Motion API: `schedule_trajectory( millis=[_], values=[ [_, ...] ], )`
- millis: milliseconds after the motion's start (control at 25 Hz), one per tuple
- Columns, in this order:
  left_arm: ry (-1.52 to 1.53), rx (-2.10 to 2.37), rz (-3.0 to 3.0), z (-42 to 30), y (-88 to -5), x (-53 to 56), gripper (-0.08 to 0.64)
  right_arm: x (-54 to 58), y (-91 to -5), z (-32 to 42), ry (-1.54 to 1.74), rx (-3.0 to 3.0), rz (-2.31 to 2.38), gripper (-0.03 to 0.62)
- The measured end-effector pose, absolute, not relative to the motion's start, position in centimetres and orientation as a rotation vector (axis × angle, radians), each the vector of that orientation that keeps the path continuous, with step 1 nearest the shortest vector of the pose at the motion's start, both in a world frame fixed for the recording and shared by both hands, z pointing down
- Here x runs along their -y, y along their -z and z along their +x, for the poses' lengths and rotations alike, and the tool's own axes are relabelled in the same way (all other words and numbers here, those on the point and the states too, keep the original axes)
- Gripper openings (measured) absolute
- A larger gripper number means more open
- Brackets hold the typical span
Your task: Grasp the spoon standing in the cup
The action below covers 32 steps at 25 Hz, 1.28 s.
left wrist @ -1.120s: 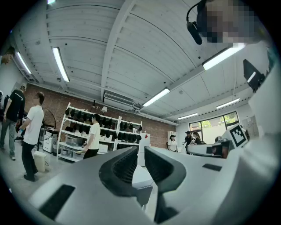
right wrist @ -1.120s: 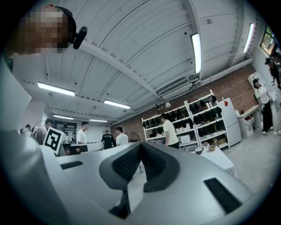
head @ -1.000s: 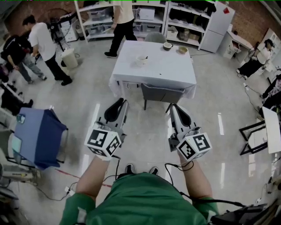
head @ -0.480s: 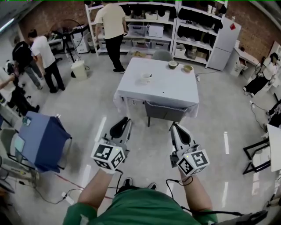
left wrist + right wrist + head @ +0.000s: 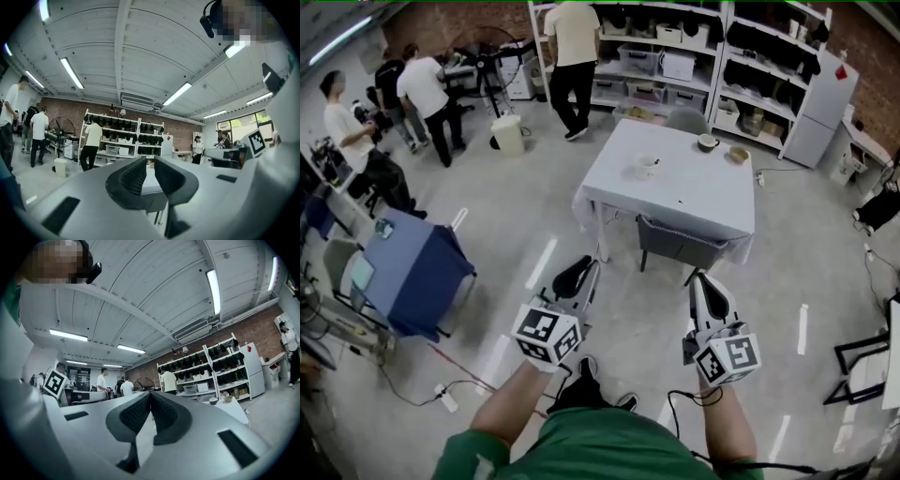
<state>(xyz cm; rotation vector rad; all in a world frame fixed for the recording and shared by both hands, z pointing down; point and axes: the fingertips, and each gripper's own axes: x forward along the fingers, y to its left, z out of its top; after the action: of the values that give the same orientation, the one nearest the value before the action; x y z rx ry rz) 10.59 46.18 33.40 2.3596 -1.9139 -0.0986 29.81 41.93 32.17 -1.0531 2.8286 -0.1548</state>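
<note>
A white cup with a spoon standing in it sits on the left part of a table under a white cloth, far ahead across the floor in the head view. Both grippers are held low in front of the person's body, well short of the table. The left gripper points toward the table; in its own view the left gripper shows a narrow gap between its jaws, with nothing in it. The right gripper is shut and empty, and the right gripper has its tips touching.
Two bowls stand at the table's far edge, and a grey chair is tucked in on the near side. A blue-draped stand is at left. Shelving and several people are at the back.
The head view has moved forward and swung: the table has slid right and down in the frame, and more of the left room shows. Both grippers stay in front of the body.
</note>
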Motion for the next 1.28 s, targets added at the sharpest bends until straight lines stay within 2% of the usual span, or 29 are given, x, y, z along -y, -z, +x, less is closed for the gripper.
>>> schedule_trajectory(
  millis=[320, 600, 1120, 1280],
  values=[
    [0.126, 1.883, 2.341, 6.9, -34.4, -40.3, 0.066, -36.6, -33.2, 26.8, 0.195, -2.843, -1.102, 0.023],
    [0.198, 1.806, 2.393, 2.6, -34.1, -30.8, 0.066, -28.6, -32.3, 23.8, 0.156, -2.811, -1.238, 0.023],
    [0.211, 1.770, 2.381, -12.1, -38.6, -16.9, 0.066, -15.6, -36.6, 10.0, 0.228, -2.812, -1.350, 0.023],
    [0.216, 1.794, 2.335, -15.4, -39.8, -13.5, 0.066, -11.9, -38.0, 7.7, 0.260, -2.829, -1.350, 0.023]
  ],
)
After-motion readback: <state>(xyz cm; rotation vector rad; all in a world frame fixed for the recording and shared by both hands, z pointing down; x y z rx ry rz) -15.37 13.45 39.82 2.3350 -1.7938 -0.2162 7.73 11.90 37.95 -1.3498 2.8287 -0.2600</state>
